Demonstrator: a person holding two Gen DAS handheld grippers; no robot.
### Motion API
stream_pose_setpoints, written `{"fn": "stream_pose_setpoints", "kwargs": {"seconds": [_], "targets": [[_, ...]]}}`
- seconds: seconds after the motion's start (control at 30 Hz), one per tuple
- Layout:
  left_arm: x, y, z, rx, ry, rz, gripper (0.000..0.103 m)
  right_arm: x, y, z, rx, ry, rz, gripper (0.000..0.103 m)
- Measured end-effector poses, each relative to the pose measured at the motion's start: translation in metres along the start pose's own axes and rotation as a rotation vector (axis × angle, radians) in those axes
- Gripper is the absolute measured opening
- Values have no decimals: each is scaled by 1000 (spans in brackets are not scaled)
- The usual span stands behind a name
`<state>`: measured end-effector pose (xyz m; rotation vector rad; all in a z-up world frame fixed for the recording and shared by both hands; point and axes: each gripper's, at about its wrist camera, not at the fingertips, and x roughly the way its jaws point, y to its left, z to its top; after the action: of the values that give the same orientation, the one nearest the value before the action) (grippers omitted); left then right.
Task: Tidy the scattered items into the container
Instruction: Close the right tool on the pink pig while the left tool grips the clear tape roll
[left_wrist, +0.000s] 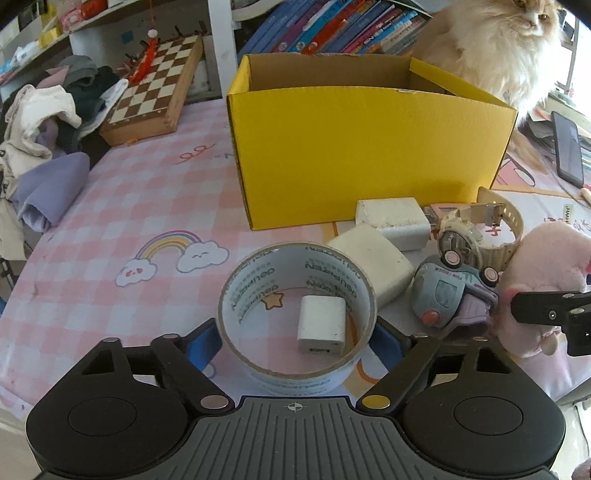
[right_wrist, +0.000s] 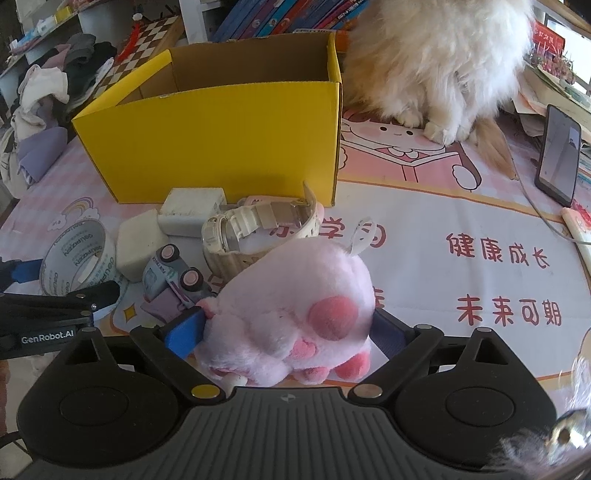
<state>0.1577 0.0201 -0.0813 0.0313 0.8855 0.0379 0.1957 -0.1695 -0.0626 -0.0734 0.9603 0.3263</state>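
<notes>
A: The surface wears a pink checked cloth with rainbows, a chessboard at its far left edge and a fluffy cat sitting at the far right, just behind the yellow box.

B: What worries you, going left to right?

A: First the tape roll, standing on its rim near the front edge. The left gripper is spread around it, pads beside the wall but not plainly pressing. A small white charger lies inside the ring. If the lift is clean, the charger stays behind; if the roll tilts, I judge it could drag the charger along or slip out, being smooth and round.

B: And further right?

A: The soap-like block, big adapter, toy car and watch crowd together in front of the box; a sweep could knock them.

B: The plush?

A: The pink plush sits between the right gripper's wide-spread fingers, not squeezed. It is soft, so a shallow pinch may lose it, and the cat might paw at anything moving.
</notes>
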Motion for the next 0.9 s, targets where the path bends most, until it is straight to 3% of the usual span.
{"fn": "stream_pose_setpoints", "kwargs": {"seconds": [0.33,0.6,0.67,0.9], "targets": [[-5,3,0,-25,-35,1,84,-10,0,-2,-23,-53,-6,71],[-17,6,0,-32,-73,-7,84,-18,-5,-2,12,-72,-27,69],[-20,8,-1,-40,-77,-11,84,-21,-5,-2,12,-86,-35,60],[-29,11,-2,-42,-106,-18,84,-27,-6,-4,30,-97,-36,57]]}}
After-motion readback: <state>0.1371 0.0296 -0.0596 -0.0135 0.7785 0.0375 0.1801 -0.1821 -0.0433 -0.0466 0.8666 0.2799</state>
